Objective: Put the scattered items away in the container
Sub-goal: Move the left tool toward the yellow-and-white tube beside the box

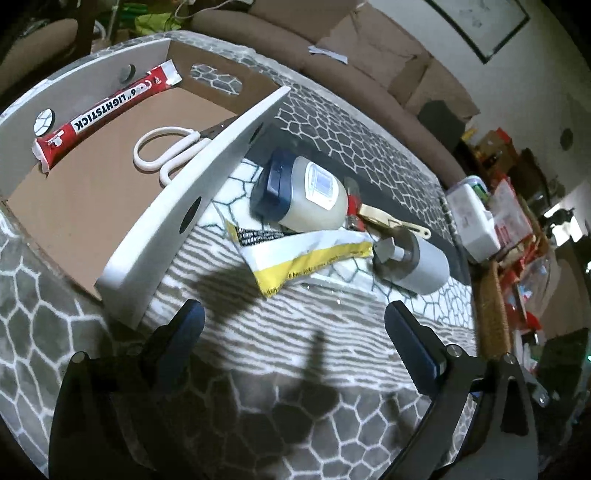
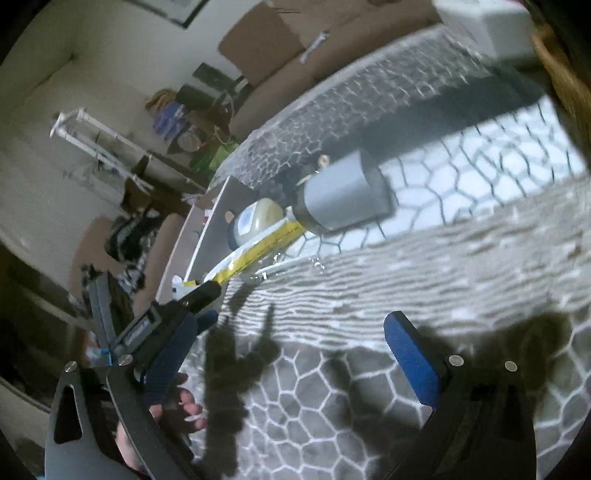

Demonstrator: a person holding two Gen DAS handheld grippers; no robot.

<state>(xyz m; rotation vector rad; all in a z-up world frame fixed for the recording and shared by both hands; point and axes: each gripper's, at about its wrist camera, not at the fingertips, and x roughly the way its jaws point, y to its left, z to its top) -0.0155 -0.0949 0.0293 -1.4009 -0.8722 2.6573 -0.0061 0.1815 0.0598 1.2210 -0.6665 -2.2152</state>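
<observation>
Both hand-held grippers empty, jaws wide apart. The left hand-held gripper [image 1: 293, 325] has the yellow packet [image 1: 303, 258] just ahead, long axis slanting across its line; the bottle [image 1: 306, 192] and grey cylinder [image 1: 417, 262] lie beyond it. The cardboard tray [image 1: 166, 206] sits ahead-left. Left looks nearer. The right hand-held gripper [image 2: 303, 321] has the cylinder [image 2: 343, 192] well ahead. Only the left view shows the tray floor: scissors [image 1: 166, 151] and lightstick [image 1: 107, 114] already inside. Only the right view shows a hand [image 2: 184, 410].

I see a brown sofa [image 1: 369, 66] behind the honeycomb-patterned blanket [image 1: 351, 417]. A framed picture [image 1: 480, 22] hangs on the pale wall [image 1: 554, 62].
</observation>
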